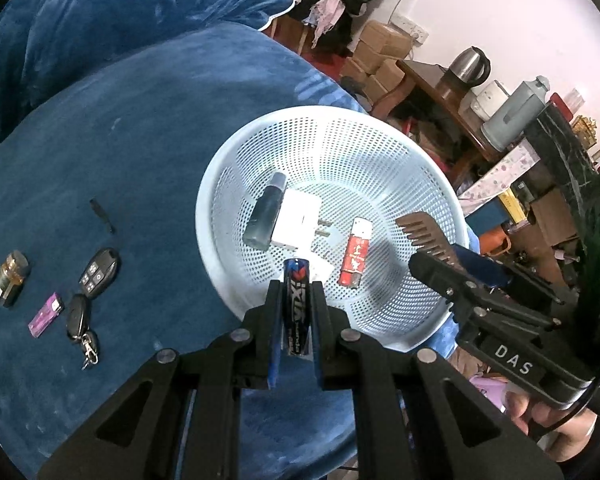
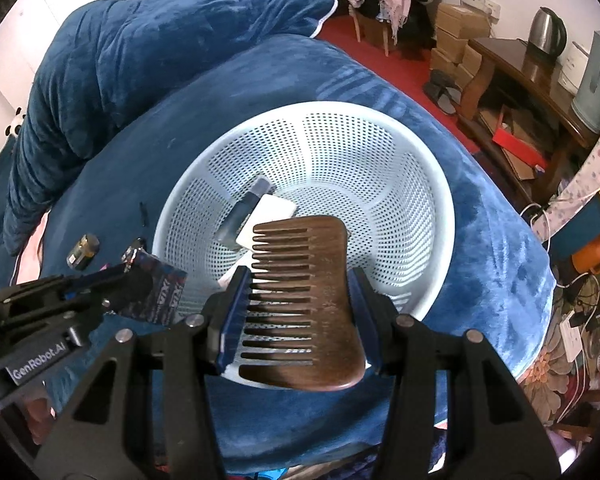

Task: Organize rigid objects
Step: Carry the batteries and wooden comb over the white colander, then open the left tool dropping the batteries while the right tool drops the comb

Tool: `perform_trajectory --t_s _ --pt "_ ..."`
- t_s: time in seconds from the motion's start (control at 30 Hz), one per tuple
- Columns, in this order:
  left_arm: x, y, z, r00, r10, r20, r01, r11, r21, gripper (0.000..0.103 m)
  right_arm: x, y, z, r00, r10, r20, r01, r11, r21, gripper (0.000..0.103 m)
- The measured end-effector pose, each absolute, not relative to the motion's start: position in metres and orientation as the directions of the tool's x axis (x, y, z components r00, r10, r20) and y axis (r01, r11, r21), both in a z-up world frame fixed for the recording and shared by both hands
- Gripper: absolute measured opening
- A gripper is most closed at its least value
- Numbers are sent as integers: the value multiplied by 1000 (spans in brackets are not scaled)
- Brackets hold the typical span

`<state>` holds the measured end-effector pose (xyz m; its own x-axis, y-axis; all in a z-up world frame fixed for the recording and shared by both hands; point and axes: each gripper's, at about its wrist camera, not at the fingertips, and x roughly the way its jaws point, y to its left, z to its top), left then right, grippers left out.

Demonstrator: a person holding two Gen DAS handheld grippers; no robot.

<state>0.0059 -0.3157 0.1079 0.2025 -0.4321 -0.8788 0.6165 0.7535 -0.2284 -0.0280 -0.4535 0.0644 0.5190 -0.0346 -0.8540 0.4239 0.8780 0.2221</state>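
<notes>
My left gripper (image 1: 296, 286) is shut on a slim blue and red packet (image 1: 296, 304), held over the near rim of a pale blue perforated basket (image 1: 204, 216). In the basket lie a dark grey bottle (image 1: 266, 212), a white plug adapter (image 1: 296, 220) and a red lighter-like stick (image 1: 354, 258). My right gripper (image 2: 300, 274) is shut on a brown wooden comb (image 2: 300, 300), teeth to the left, above the basket (image 2: 320, 109) at its near side. From the left wrist view the right gripper (image 1: 448, 258) and comb (image 1: 422, 234) sit at the basket's right rim.
The basket rests on a bed covered by a blue blanket (image 1: 140, 120). Left of it lie a small jar (image 1: 8, 278), a purple stick (image 1: 46, 314), two key fobs (image 1: 100, 270), and a black clip (image 1: 102, 216). A cluttered wooden table (image 2: 520, 68) stands at the right.
</notes>
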Motion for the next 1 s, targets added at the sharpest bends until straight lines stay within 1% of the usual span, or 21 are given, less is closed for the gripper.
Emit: perform_trajectory --t_s 0.67,0.73,0.8,0.83,0.87,0.9,0.97,1.0 --pt "8 -331 98 175 -422 -890 626 745 -230 12 -30 -467 58 508 -37 -860 461 855 236 50" --pt "9 -330 100 176 -425 -888 624 745 -234 21 -30 -469 59 516 -42 -856 466 852 239 51" --pt "10 -328 101 174 -432 -885 614 750 -246 62 -30 -470 59 513 -40 -857 471 848 243 51" --pt "11 -325 101 174 -442 -880 604 753 -259 72 -30 -471 59 510 -38 -859 474 846 244 54" --pt "13 -322 102 174 -449 -877 592 759 -271 88 -30 -472 58 508 -35 -861 477 844 247 61" --pt "14 -319 102 174 -454 -874 582 763 -280 98 -31 -473 58 510 -27 -860 477 841 256 66" --pt "16 -315 102 183 -456 -871 567 773 -285 101 -32 -474 56 509 -20 -861 478 838 263 95" --pt "16 -315 102 199 -445 -873 568 778 -267 103 -33 -474 56 515 -20 -857 478 837 268 101"
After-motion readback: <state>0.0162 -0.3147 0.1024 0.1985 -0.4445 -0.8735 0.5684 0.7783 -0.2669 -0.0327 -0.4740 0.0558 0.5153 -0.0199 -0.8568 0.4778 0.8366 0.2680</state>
